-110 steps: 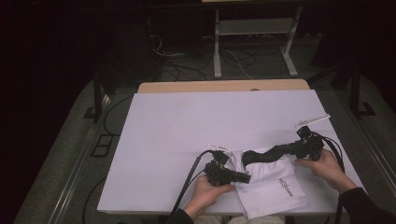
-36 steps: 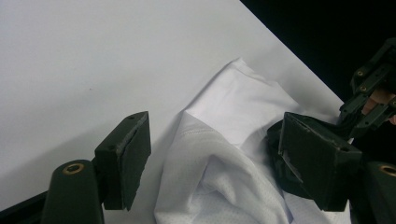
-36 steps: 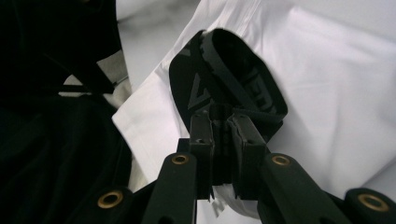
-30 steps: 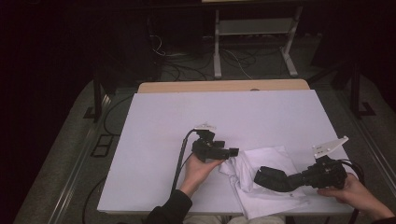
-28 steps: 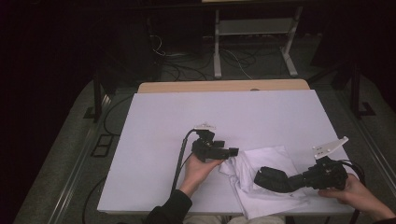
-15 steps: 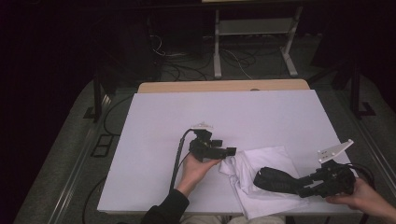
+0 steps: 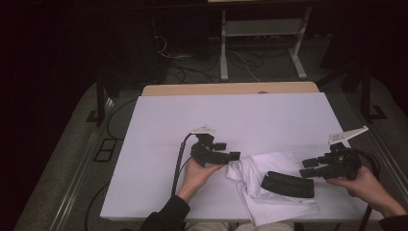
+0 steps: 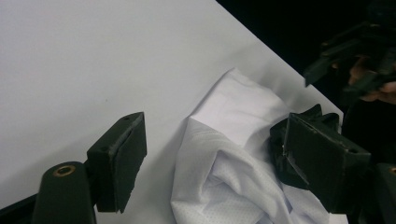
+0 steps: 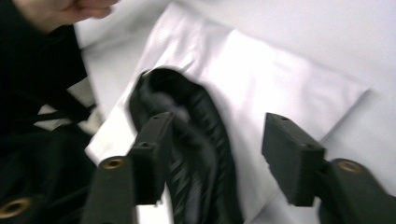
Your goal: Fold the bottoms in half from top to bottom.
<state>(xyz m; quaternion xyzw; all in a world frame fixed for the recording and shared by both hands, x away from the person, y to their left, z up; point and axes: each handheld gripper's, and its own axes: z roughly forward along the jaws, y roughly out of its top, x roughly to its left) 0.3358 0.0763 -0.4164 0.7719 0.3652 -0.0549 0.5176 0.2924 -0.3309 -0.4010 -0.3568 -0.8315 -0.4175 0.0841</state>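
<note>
A crumpled white garment (image 7: 257,168) lies near the front edge of the white table (image 7: 231,118). A black cloth piece (image 7: 287,184) rests on top of it. My left gripper (image 7: 234,156) points right at the garment's left edge and is open. In the left gripper view the white garment (image 8: 243,107) lies under and beyond my left gripper (image 8: 217,128). My right gripper (image 7: 306,168) hovers just right of the black cloth. Its jaws have just been opening and nothing is pinched between them. In the right gripper view the black cloth (image 9: 196,107) lies below my right gripper (image 9: 218,121) on the garment (image 9: 261,60).
A wooden board (image 7: 231,89) borders the table's far edge. Beyond it a metal stand (image 7: 262,33) and loose cables (image 7: 178,57) sit on the dark floor. The left gripper's cable (image 7: 179,163) runs back along the person's forearm.
The right gripper has let go of the black cloth, which now lies on the white garment, and has drawn back to the right and slightly up. The left gripper has stayed put.
</note>
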